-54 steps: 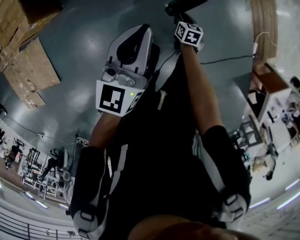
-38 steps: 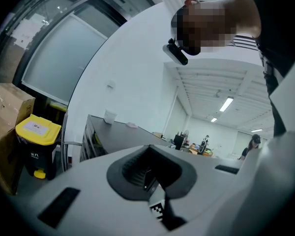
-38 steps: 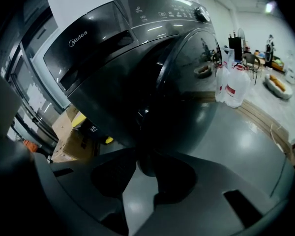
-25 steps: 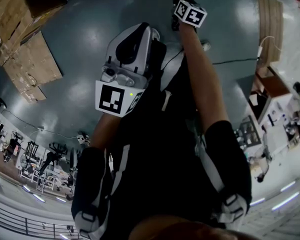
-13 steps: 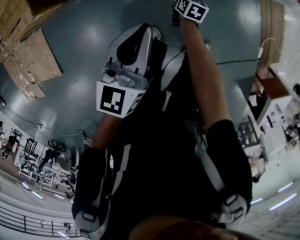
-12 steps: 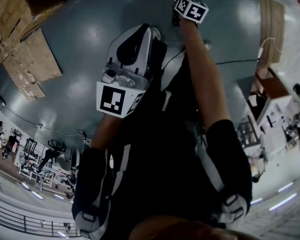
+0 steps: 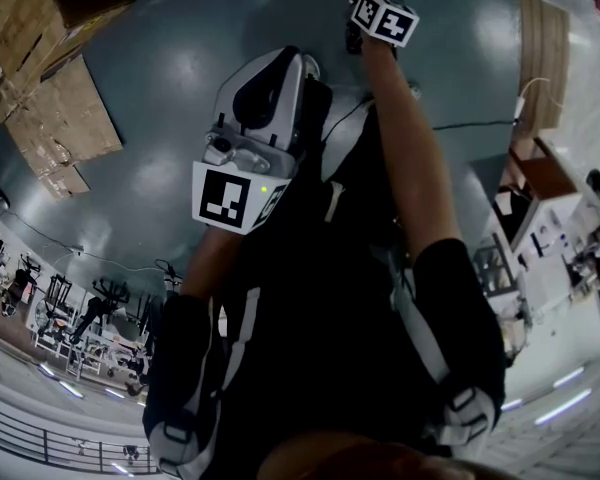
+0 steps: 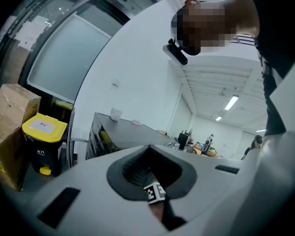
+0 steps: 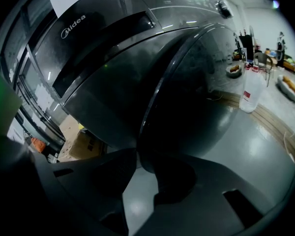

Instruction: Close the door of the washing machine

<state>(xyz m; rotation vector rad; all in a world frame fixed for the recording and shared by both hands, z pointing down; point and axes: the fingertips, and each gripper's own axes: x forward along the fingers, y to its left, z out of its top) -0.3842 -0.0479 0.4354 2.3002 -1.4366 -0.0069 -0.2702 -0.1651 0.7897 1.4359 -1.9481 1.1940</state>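
Right gripper [image 9: 136, 154] jaws clamped on the door [image 9: 196, 97] rim; it's ajar off the Midea washing machine [image 9: 88, 48]. Left gripper [image 8: 150, 149] jaws together, empty. Risk: rim slips mid-swing, or the jaws get pinched and block the latch.

The glossy grey-blue floor [image 7: 150, 98] carries flattened brown cardboard sheets [image 7: 55, 123] at one side. A thin black cable [image 7: 470, 123] trails across it.

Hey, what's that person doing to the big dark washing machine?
A person holds a gripper in each hand. The right gripper seems to pinch the rim of the round door of the washing machine; the door looks not quite closed. The left gripper is shut, empty, and aimed elsewhere.
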